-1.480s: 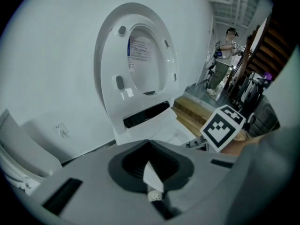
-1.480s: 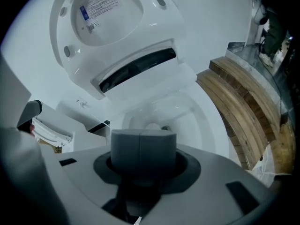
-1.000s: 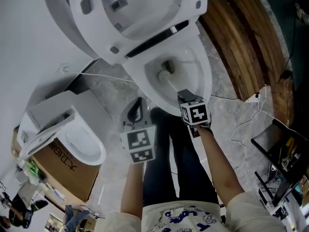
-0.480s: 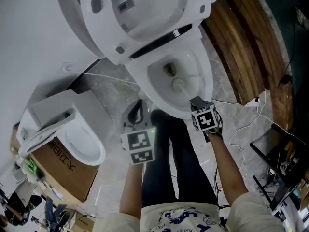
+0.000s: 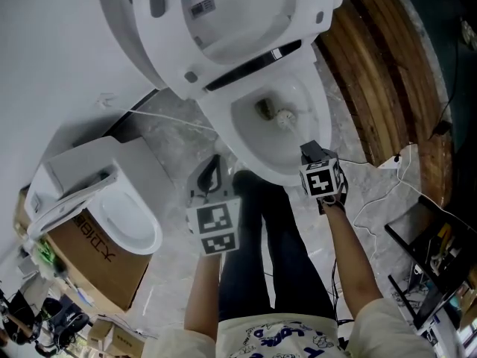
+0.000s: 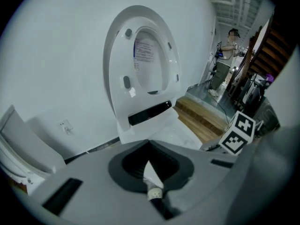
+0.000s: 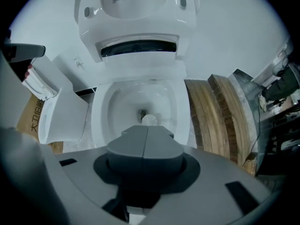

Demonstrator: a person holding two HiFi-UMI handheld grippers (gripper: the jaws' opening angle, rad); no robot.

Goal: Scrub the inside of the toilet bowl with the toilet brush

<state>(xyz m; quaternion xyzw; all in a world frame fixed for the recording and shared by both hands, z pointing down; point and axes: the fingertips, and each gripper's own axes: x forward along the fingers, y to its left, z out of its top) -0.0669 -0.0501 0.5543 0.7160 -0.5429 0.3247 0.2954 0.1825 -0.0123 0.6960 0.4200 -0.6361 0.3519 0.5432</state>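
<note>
The white toilet bowl (image 5: 317,125) stands open, its lid and seat (image 5: 223,21) raised against the wall. The toilet brush's pale head (image 5: 285,116) rests inside the bowl, just right of the drain hole (image 5: 262,108). In the right gripper view the brush head (image 7: 150,120) shows beyond the jaws, which are pressed together over the hidden handle. My right gripper (image 5: 313,155) hangs over the bowl's front rim. My left gripper (image 5: 215,161) hovers at the bowl's front left, fingertips meeting, with nothing seen in it.
A second white toilet (image 5: 123,215) sits on a cardboard box (image 5: 89,263) at the left. A curved wooden platform (image 5: 387,73) lies right of the bowl. Cables (image 5: 380,200) trail on the marble floor. My legs stand below the bowl. A person (image 6: 226,60) stands far off.
The right gripper has shifted right and slightly back. The brush head swept from the left of the drain across the bowl to its right side. The left gripper stayed still.
</note>
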